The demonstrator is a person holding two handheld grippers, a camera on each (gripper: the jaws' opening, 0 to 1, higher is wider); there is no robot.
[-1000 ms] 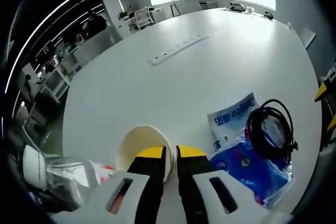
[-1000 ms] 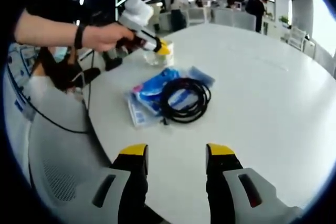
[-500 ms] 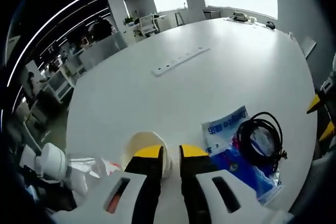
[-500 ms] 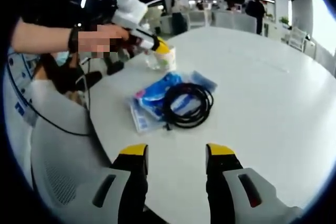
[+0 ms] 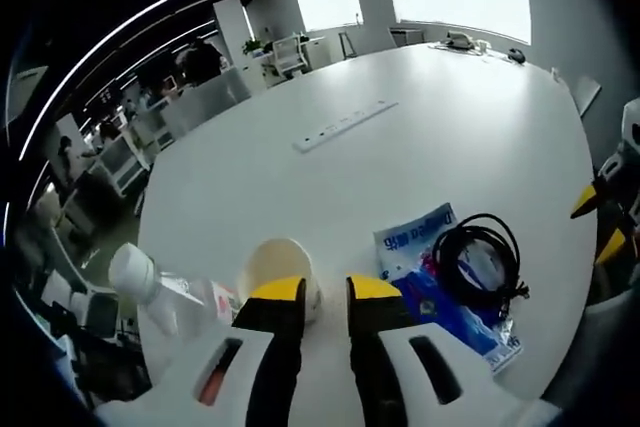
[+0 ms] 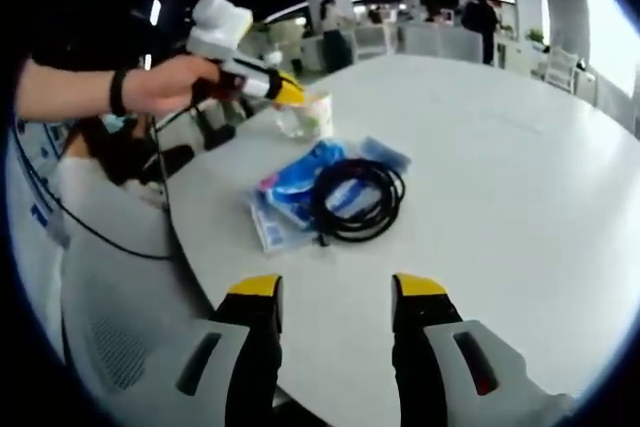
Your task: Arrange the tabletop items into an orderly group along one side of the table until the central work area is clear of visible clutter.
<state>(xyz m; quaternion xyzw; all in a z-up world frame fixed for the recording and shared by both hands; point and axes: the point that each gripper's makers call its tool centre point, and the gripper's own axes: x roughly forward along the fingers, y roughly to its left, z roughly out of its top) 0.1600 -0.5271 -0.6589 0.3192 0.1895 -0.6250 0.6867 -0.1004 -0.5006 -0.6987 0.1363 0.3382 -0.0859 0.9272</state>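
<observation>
A cream paper cup (image 5: 275, 259) stands near the table's edge, just beyond my left gripper (image 5: 326, 289). Its jaws are a little apart with nothing between them. A clear plastic bottle (image 5: 160, 287) lies left of the cup. A black cable coil (image 5: 478, 257) rests on blue packets (image 5: 432, 247) to the right. In the right gripper view a hand (image 6: 165, 82) holds the left gripper (image 6: 285, 92) above the cup (image 6: 315, 112). The cable (image 6: 355, 197) and packets (image 6: 290, 187) lie ahead of my right gripper (image 6: 337, 292), which is wide open and holds nothing.
A white power strip (image 5: 345, 125) lies mid-table on the large white table (image 5: 450, 127). A grey chair (image 6: 110, 297) stands by the near table edge. Small items (image 5: 460, 42) sit at the far end. People and desks fill the office behind.
My left gripper has lifted back from the cup and its jaws have parted slightly, leaving the cup standing beside the bottle. The right gripper has hardly moved.
</observation>
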